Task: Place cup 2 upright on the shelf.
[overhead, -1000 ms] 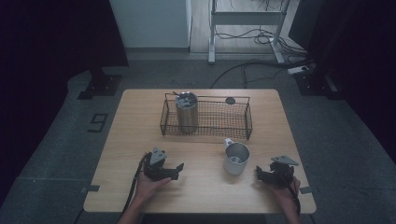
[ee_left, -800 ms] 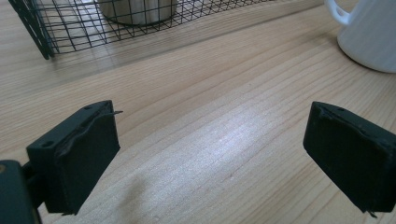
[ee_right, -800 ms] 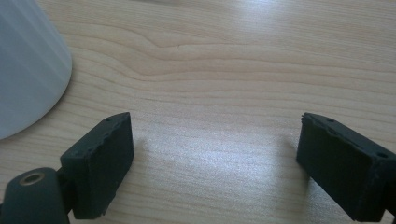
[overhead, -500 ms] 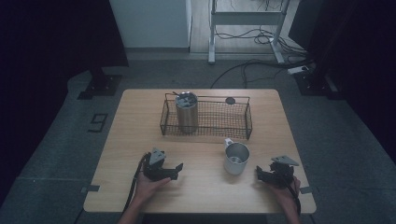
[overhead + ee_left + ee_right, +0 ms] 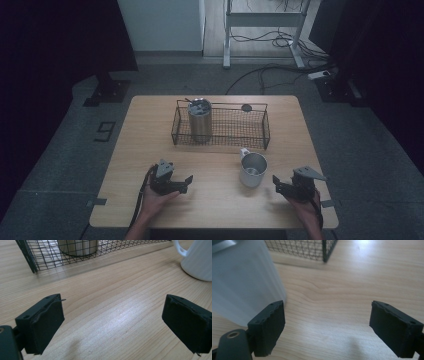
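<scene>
A white mug (image 5: 252, 169) stands upright on the wooden table (image 5: 150, 130), in front of a black wire basket (image 5: 235, 131). A steel tumbler (image 5: 200, 120) stands in the basket's left end. My left gripper (image 5: 186, 181) rests low on the table left of the mug, open and empty. In the left gripper view its jaws (image 5: 112, 325) spread wide over bare wood, with the mug (image 5: 197, 260) at the upper right and the basket (image 5: 45, 257) ahead. My right gripper (image 5: 276, 183) sits just right of the mug, open and empty (image 5: 327, 325), the mug (image 5: 242, 282) close beside its left jaw.
A small dark round object (image 5: 246, 107) lies on the table behind the basket. The basket's near corner (image 5: 325, 250) stands ahead of the right gripper. Bare wood lies between the two grippers. Cables and a metal stand (image 5: 265, 20) are on the floor beyond.
</scene>
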### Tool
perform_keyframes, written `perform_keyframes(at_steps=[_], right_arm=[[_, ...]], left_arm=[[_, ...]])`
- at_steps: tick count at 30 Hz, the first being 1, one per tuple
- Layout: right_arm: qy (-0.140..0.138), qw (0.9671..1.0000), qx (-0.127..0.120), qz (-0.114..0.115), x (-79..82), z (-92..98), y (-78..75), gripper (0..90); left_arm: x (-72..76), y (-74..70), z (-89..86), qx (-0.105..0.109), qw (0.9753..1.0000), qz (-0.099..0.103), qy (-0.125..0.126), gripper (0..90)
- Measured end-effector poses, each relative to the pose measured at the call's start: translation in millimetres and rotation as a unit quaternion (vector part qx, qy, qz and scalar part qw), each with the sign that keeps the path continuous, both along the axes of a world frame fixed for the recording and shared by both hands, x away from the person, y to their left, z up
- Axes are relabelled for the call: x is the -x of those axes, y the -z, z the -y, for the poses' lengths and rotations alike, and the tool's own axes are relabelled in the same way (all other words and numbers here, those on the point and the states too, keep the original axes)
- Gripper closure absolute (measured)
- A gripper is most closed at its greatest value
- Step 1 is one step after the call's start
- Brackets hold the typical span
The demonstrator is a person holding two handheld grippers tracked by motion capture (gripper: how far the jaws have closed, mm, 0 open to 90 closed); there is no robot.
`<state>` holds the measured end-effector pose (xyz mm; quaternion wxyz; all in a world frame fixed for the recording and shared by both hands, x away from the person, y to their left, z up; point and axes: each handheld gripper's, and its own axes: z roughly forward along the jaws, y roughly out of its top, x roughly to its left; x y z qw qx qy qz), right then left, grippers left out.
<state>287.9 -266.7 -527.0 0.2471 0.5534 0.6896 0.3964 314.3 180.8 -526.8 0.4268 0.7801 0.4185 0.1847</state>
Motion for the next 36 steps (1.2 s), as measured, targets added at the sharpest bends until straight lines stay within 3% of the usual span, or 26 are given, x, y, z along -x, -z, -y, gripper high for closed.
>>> perform_keyframes(at_steps=[7, 18, 36], right_arm=[[-0.021, 0.9993, -0.026, 0.017, 6.5, -5.6, -14.0, 12.7], [-0.064, 0.9965, -0.04, 0.034, 13.3, -24.9, -28.6, 11.8], [-0.101, 0.9939, -0.028, 0.034, 7.3, -55.2, -34.6, 3.0]], left_arm=[[0.4, 0.0, 0.9, -0.001, 1.0, -0.002, 0.005, 4.0], [1.9, 0.6, 2.8, 0.002, 0.9999, -0.008, 0.009, 4.0], [1.9, 0.8, 1.3, 0.003, 0.9999, -0.009, 0.008, 4.1]])
